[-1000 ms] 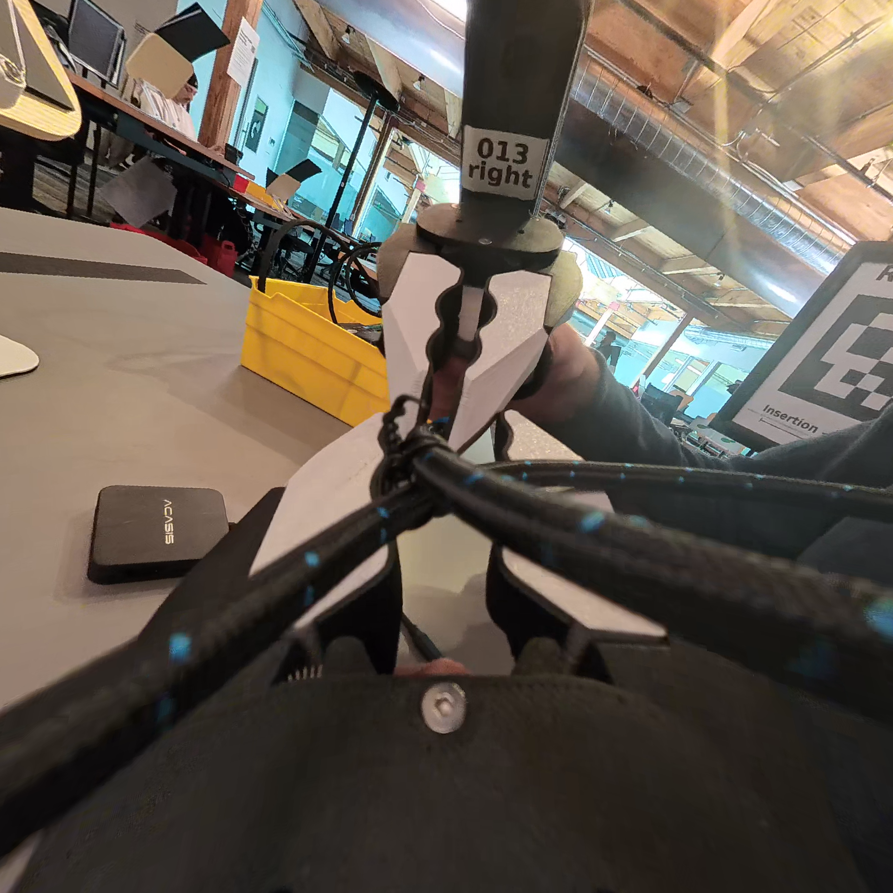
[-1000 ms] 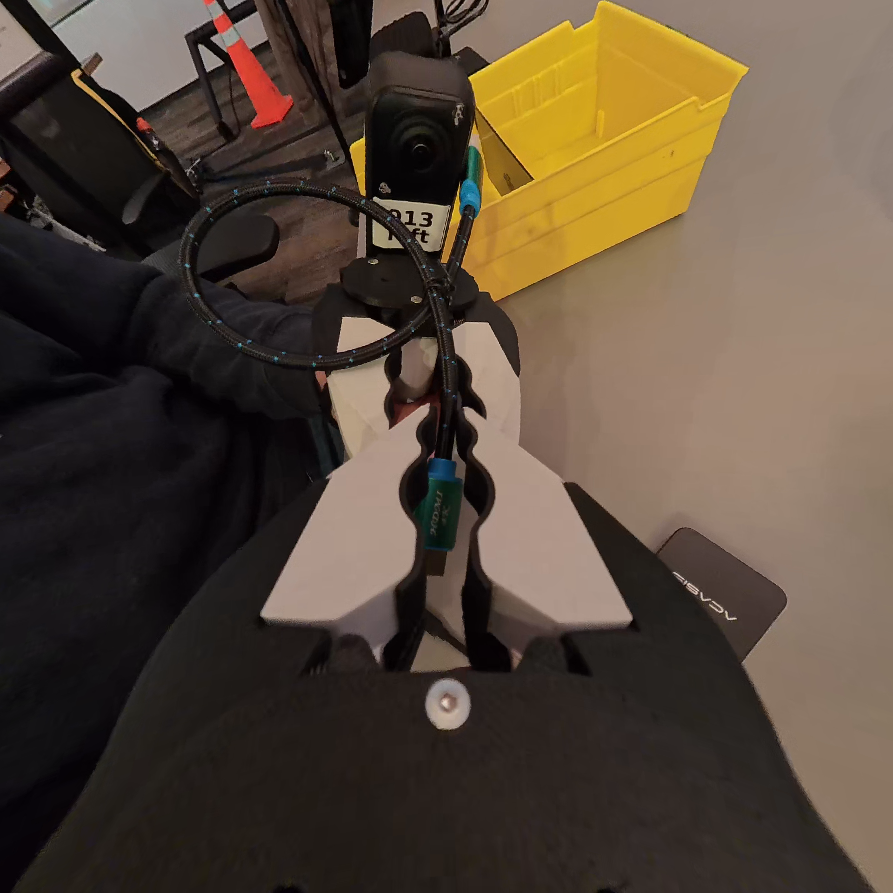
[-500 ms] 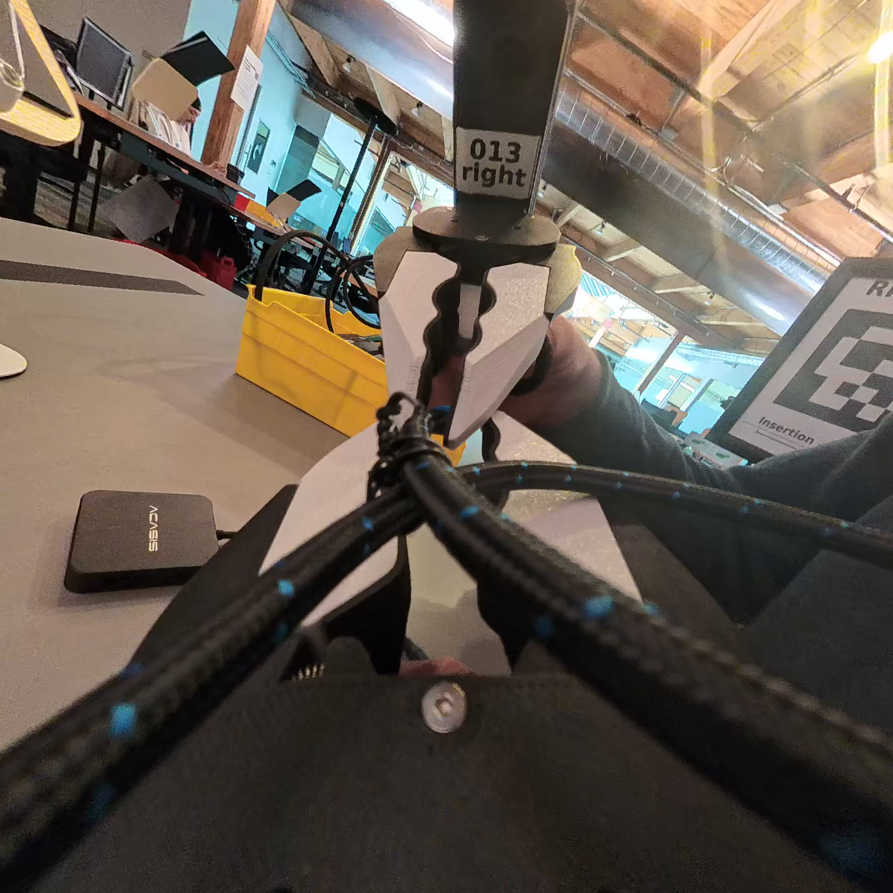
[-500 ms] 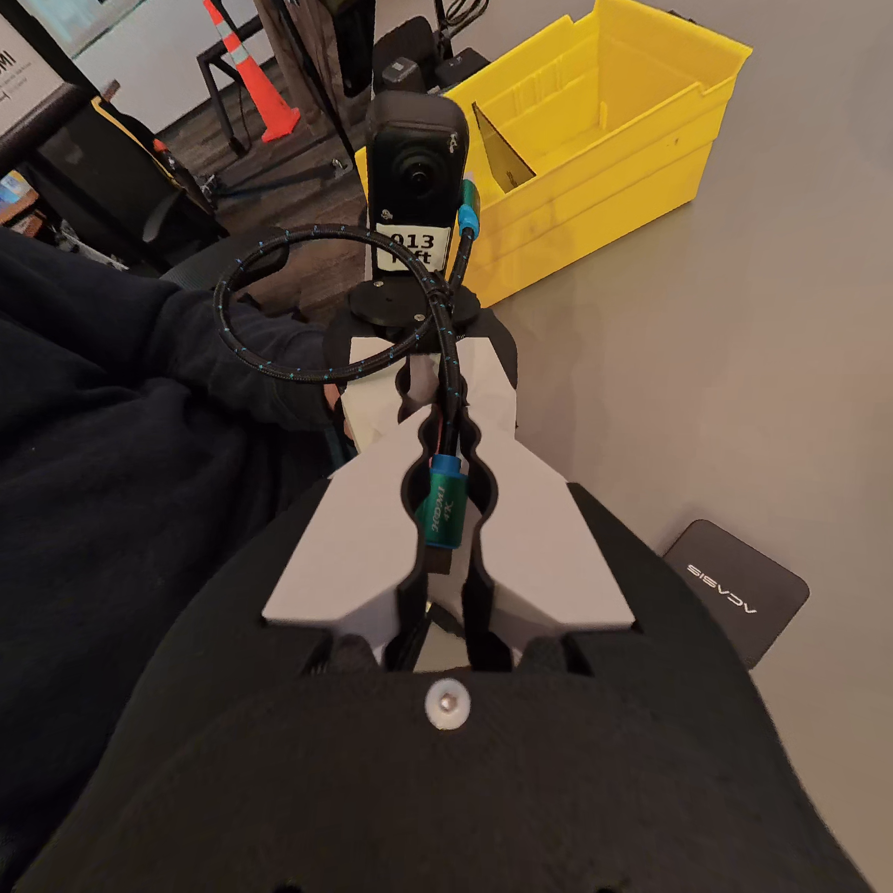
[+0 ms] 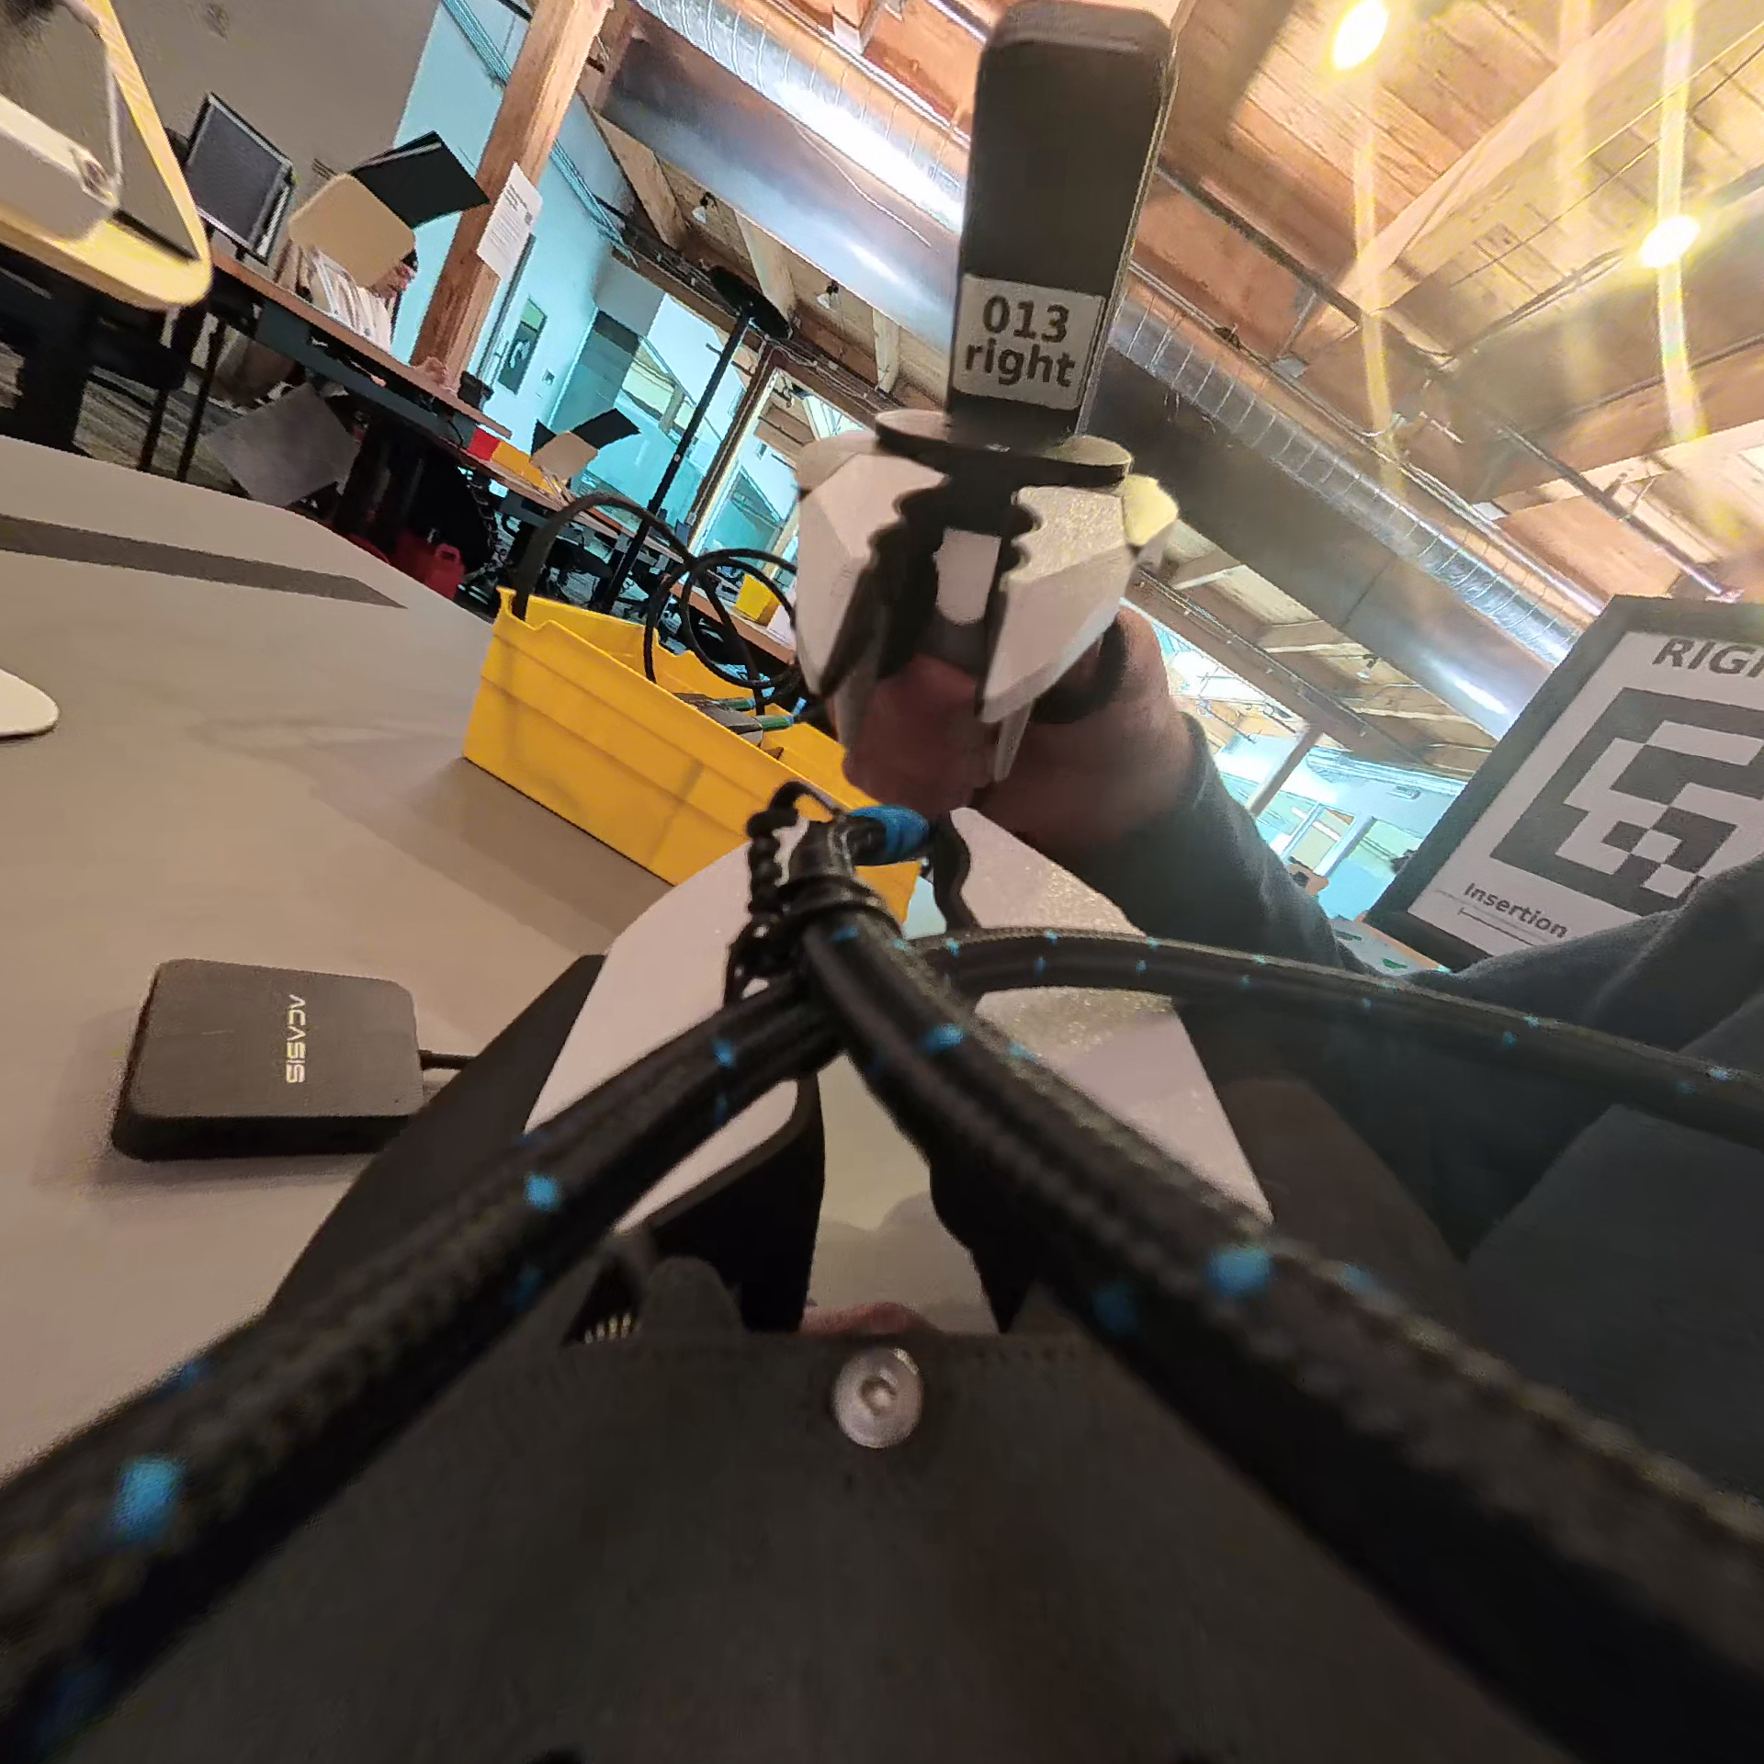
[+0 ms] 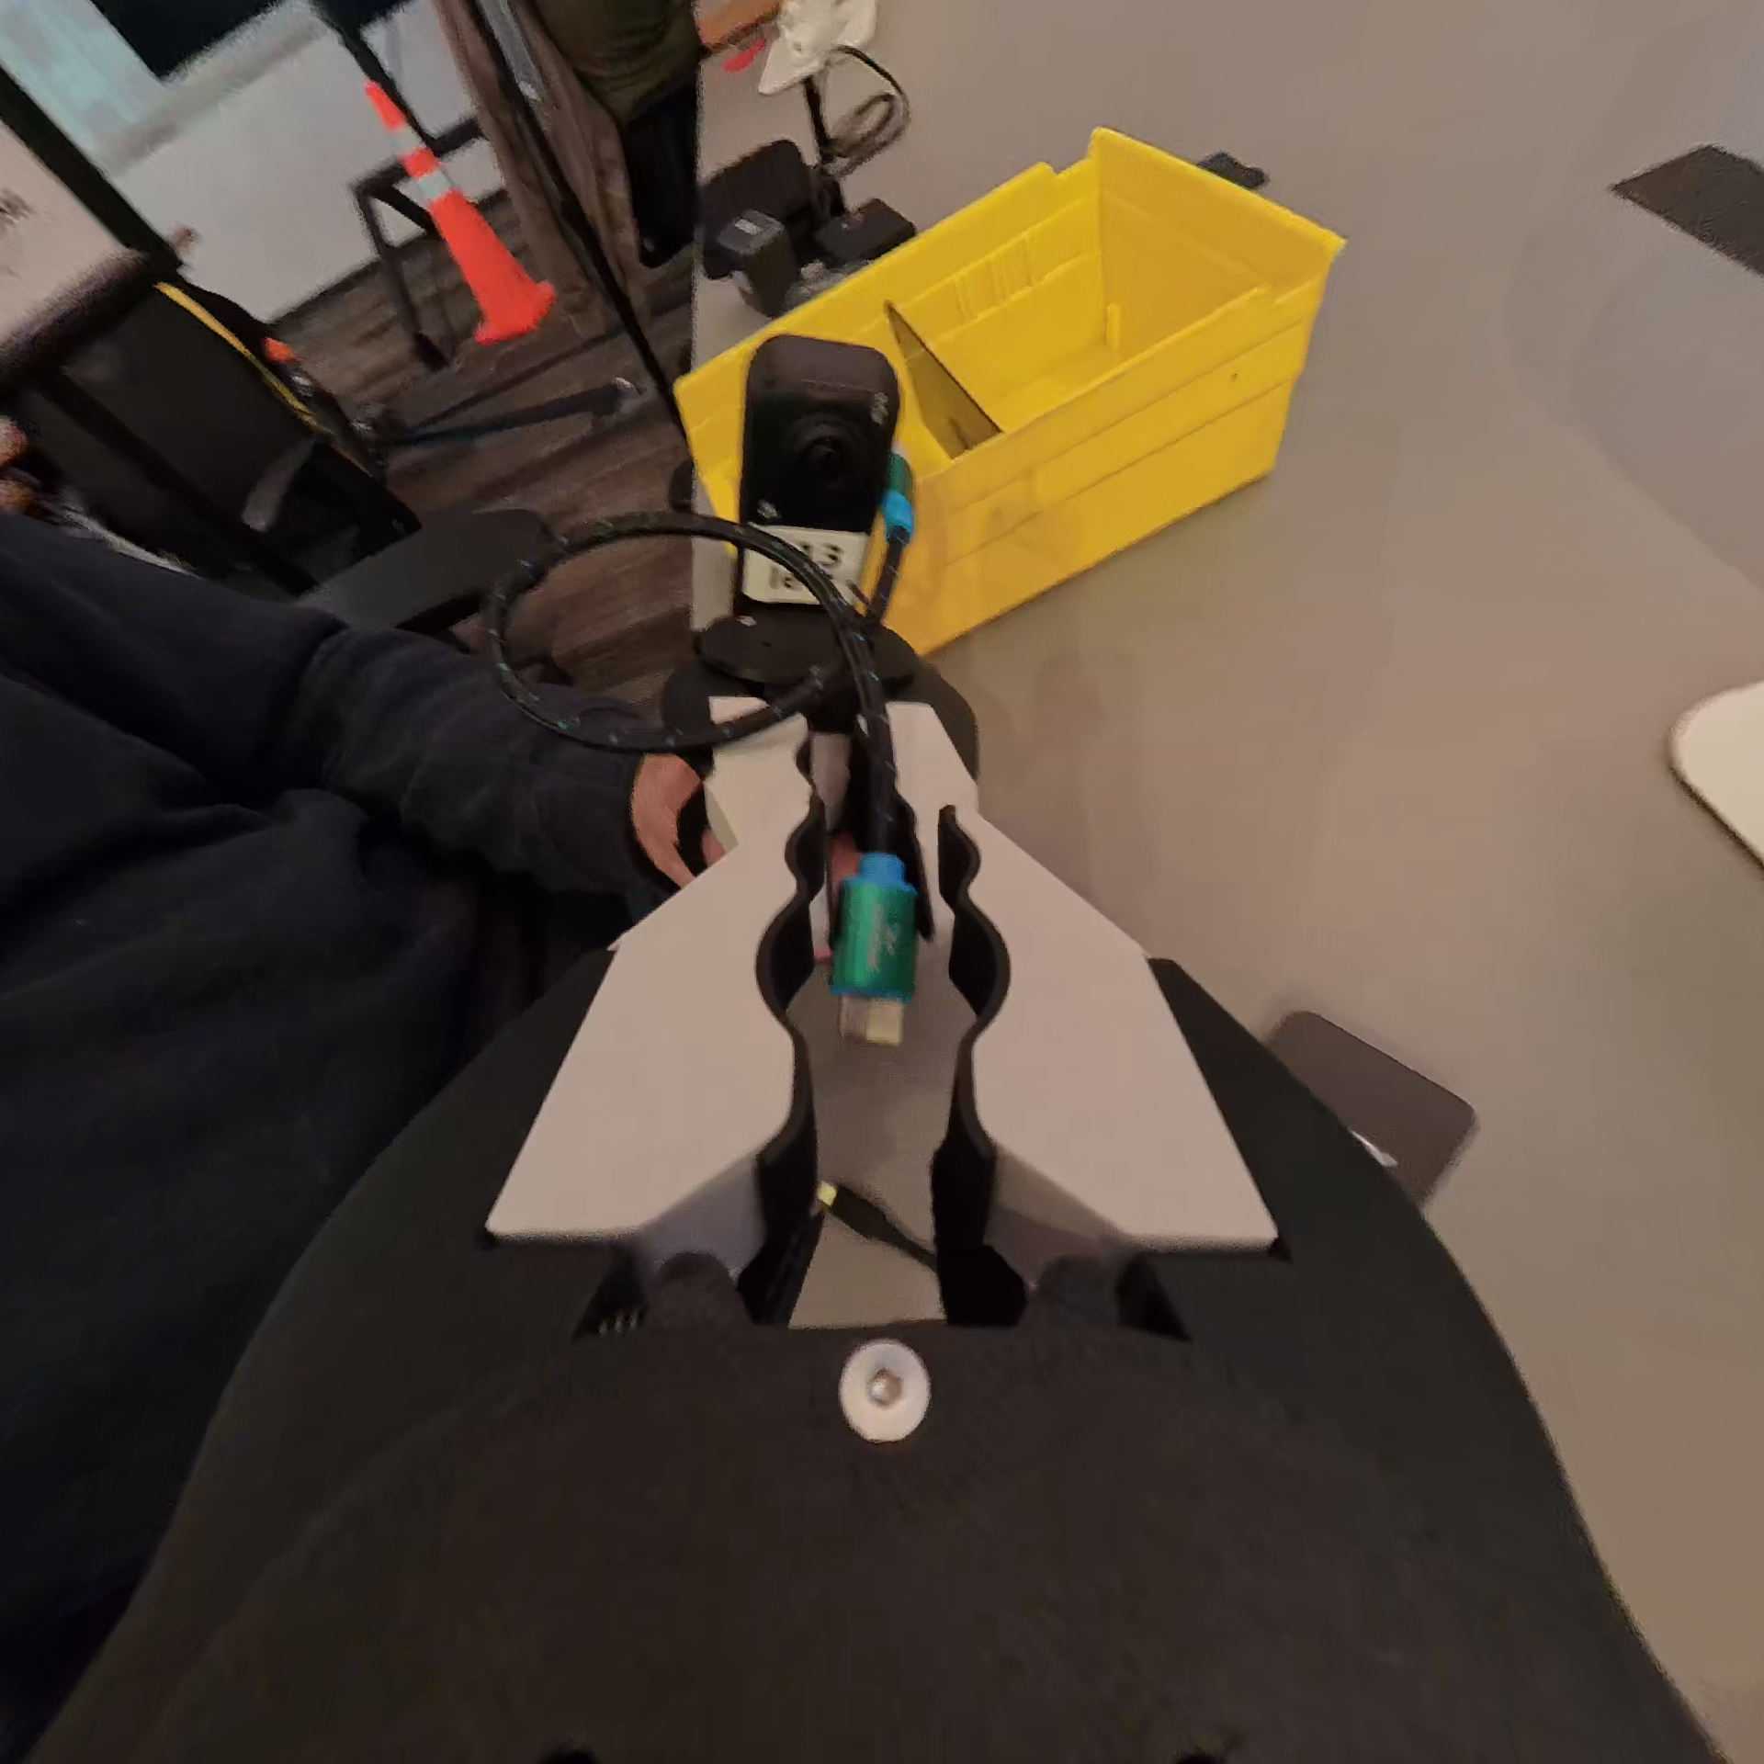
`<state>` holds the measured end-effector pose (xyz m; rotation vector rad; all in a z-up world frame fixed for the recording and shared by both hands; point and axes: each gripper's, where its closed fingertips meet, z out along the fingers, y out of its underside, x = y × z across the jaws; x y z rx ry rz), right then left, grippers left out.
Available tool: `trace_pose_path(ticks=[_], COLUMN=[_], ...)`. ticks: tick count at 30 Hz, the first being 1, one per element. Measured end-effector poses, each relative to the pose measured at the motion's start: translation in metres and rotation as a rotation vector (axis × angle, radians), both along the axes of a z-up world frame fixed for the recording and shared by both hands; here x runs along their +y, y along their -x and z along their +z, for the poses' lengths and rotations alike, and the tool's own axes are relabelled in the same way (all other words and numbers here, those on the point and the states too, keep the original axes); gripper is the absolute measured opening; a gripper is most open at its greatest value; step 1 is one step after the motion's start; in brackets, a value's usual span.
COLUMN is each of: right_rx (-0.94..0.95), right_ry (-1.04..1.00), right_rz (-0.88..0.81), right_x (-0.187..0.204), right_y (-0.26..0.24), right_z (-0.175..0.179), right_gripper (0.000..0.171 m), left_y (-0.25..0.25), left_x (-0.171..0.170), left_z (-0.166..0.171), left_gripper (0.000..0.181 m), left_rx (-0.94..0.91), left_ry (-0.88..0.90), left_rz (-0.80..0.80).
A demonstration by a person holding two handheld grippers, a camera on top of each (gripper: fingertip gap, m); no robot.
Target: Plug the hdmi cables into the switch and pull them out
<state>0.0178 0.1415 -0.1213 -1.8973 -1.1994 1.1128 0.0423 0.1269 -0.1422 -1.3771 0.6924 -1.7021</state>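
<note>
Grey table [image 6: 1432,668]: one switch [image 5: 272,1055], one cable [image 6: 873,940].

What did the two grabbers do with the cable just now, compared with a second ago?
The right gripper opened and let go of the green plug, which it had pinched a second ago; it has drawn back a little. The plug now hangs free between its spread fingers. The left gripper stays shut on the braided cable. The black switch and the yellow bin stayed on the table.

Writing shows on white label [image 5: 1021,342], black switch [image 5: 272,1055] and framed sign [image 5: 1623,792].
</note>
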Motion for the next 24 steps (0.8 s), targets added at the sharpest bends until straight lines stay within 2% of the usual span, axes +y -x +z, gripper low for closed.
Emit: trace_pose_path(ticks=[4,7,11,15,24], right_rx=[-0.128,-0.153,0.004,0.08,0.039], right_ry=[-0.035,-0.042,-0.026,0.008,-0.046], right_rz=[-0.025,-0.012,0.015,0.044,0.091], right_x=[-0.007,-0.017,-0.025,-0.029,-0.037], right_y=[-0.019,-0.021,-0.012,-0.01,-0.015], right_z=[-0.017,-0.031,-0.021,-0.016,-0.014], right_gripper=[0.034,0.035,0.016,0.015,0.012], left_y=[0.006,0.008,0.006,0.008,0.005], left_x=[0.004,0.003,-0.003,-0.006,-0.014], left_z=[0.008,0.013,0.018,0.022,0.026], left_gripper=[0.022,0.022,0.022,0.022,0.023], left_rx=[0.008,0.025,0.032,0.036,0.054], left_ry=[-0.057,-0.12,-0.175,-0.209,-0.243], left_rz=[0.051,0.083,0.082,0.085,0.048])
